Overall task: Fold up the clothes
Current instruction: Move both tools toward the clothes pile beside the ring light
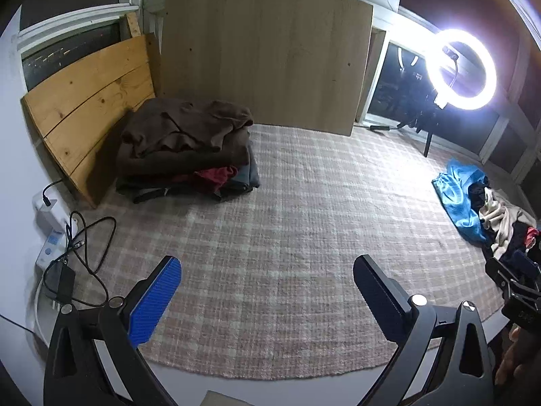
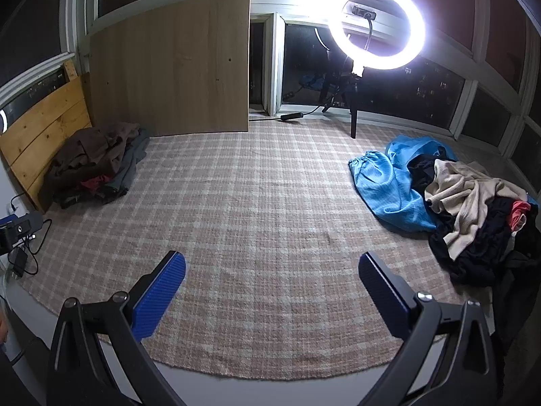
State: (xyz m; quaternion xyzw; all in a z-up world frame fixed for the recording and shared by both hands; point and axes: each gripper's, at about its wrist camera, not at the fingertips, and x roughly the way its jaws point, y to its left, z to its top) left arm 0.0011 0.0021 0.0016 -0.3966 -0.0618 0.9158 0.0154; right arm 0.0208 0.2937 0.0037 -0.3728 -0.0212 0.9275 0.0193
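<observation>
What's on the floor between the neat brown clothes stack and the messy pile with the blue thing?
Only bare checked rug lies between the folded stack and the messy pile; the right wrist view shows it best.

Both wrist views low over rug [image 1: 287,220]

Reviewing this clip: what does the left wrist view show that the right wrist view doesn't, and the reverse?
Only the left wrist view shows the white power strip at the rug's left edge and the folded stack close enough to read its layers.

Only the right wrist view shows the whole unfolded pile, including the blue garment's elastic hem and the beige top.

Both share the plaid rug, ring light, leaning wooden panels, and open, empty tongs: left, right.
</observation>
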